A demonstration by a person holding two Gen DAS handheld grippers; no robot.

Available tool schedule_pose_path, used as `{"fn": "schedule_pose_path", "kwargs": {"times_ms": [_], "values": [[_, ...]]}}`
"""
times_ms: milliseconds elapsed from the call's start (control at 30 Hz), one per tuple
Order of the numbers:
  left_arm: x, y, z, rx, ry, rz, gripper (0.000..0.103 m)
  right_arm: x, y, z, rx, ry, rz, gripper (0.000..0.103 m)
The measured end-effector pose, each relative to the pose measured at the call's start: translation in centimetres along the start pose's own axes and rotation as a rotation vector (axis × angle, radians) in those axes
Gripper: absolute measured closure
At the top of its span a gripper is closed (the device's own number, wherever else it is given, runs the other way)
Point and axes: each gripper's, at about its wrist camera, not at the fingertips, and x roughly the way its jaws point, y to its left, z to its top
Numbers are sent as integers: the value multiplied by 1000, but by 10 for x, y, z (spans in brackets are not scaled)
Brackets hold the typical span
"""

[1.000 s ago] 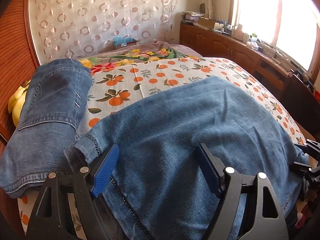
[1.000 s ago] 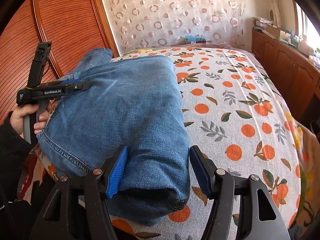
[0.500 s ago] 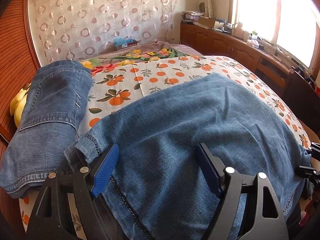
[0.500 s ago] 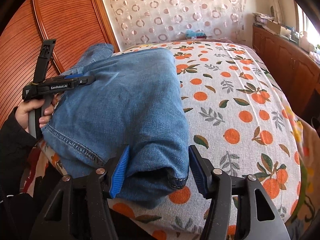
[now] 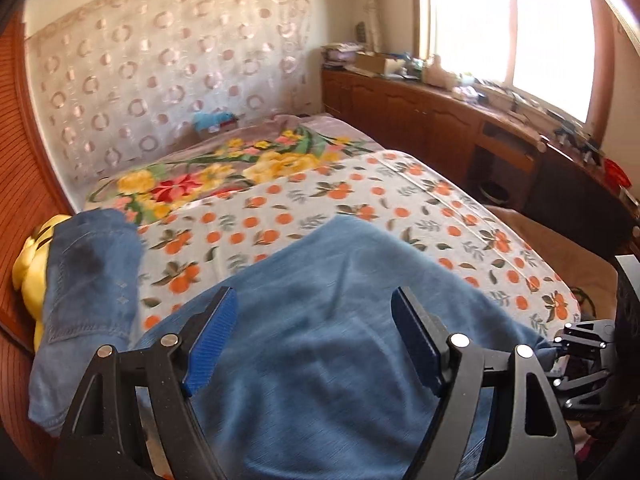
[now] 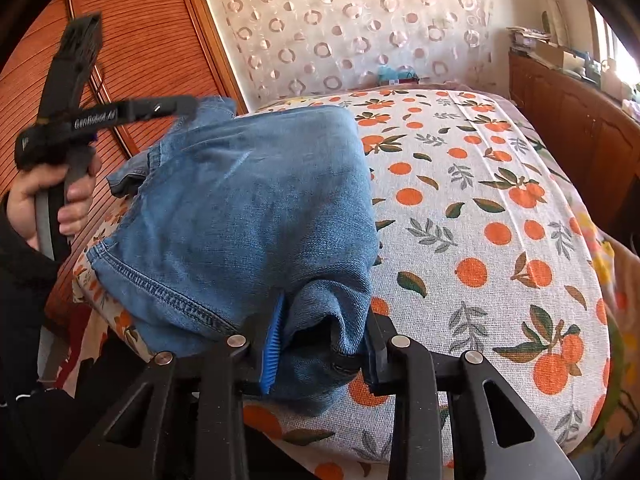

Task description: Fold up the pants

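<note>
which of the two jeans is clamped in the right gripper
The lighter folded jeans at the bed's near edge; the right gripper pinches their corner. The darker jeans lie untouched by the wardrobe.

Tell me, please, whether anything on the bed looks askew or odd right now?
Nothing looks damaged or spilled. The one uneven spot is the near corner of the jeans, bunched into a thick wad between the closing pads of the right gripper. A second pair of jeans lies half over a yellow plush toy.

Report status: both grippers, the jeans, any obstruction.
Left gripper open above folded blue denim jeans. Right gripper just closed on their bunched corner. Nothing blocking.
</note>
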Motion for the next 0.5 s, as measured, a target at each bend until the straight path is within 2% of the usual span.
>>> {"fn": "schedule_pose_path", "kwargs": {"times_ms": [167, 300, 433, 500], "values": [[41, -33, 22, 71, 127, -89, 23, 0, -2, -3, 16, -19, 12, 70], [71, -60, 39, 141, 202, -83, 24, 0, -2, -5, 25, -32, 12, 70], [94, -75, 54, 144, 259, -111, 31, 0, -1, -5, 25, -38, 12, 70], [107, -83, 59, 154, 290, -101, 34, 1, -1, -6, 25, -40, 13, 70]]}}
